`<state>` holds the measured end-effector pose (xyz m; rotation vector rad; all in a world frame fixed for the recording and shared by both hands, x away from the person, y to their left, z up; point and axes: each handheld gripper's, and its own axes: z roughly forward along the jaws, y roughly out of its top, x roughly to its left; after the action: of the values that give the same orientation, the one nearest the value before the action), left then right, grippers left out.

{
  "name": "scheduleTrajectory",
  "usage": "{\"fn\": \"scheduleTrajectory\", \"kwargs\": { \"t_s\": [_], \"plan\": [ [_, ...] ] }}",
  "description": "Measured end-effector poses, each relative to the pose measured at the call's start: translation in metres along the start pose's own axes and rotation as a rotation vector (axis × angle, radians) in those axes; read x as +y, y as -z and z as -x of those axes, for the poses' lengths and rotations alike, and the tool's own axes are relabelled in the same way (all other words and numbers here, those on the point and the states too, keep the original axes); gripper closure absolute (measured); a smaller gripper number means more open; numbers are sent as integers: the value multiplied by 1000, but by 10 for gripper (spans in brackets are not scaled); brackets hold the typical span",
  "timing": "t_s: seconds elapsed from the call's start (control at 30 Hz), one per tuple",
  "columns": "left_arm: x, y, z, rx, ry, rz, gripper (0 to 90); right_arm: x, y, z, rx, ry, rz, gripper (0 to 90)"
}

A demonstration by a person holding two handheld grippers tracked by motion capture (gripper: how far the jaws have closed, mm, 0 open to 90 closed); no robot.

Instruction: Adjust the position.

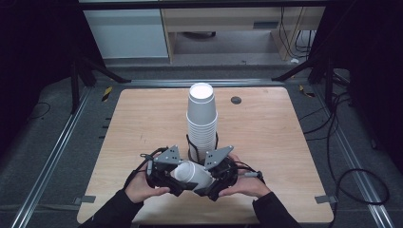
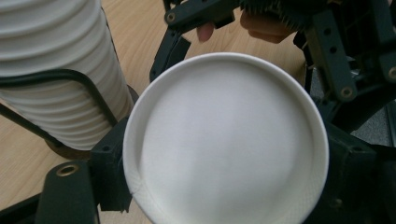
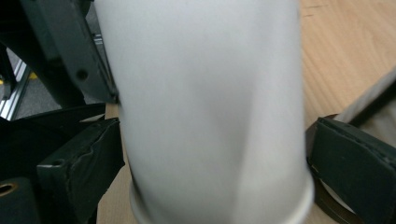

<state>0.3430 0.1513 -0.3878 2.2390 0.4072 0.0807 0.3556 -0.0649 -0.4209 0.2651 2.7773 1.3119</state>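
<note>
Paper cup [image 1: 192,174]: one single white cup lies on its side between the two grippers, above the near edge of the wooden table [image 1: 266,142]. One stack of white cups [image 1: 202,123] stands upright behind it in a black wire holder [image 1: 190,147]; the number of cups in the stack cannot be counted exactly.

Both hands enter from the bottom of the high view. The left hand [image 1: 140,186] and the right hand [image 1: 247,184] each hold a gripper from outside, angled inward toward the cup.

The left gripper [image 1: 166,176] faces the cup's end. In the left gripper view, the round end of the cup [image 2: 224,140] sits between the jaw pads, which touch its rim at both sides; the gripper grasps the cup.

The right gripper [image 1: 216,180] meets the cup's side wall. In the right gripper view, the cup wall [image 3: 210,112] stands between the two pads [image 3: 79,168], which bear on it at left and right; the jaws are moderately apart, clamped on the cup.
</note>
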Motion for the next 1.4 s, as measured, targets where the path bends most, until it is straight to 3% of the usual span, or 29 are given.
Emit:
{"fn": "scheduleTrajectory", "kwargs": {
  "t_s": [0.3,0.47,0.6,0.93,1.4],
  "plan": [
    [-3,21,-9,24,17,90,206,-3,27,7,-34,-42,81,26],
    [-5,27,-13,19,29,159,205,-4,29,7,-26,-51,97,25],
    [-6,26,-13,6,25,187,205,-5,25,6,-12,-54,99,25],
    [-4,18,-5,-38,1,207,207,-4,17,4,31,-50,110,21],
    [-3,13,1,-81,-19,202,212,-5,8,3,49,-51,104,28]
  ]
}}
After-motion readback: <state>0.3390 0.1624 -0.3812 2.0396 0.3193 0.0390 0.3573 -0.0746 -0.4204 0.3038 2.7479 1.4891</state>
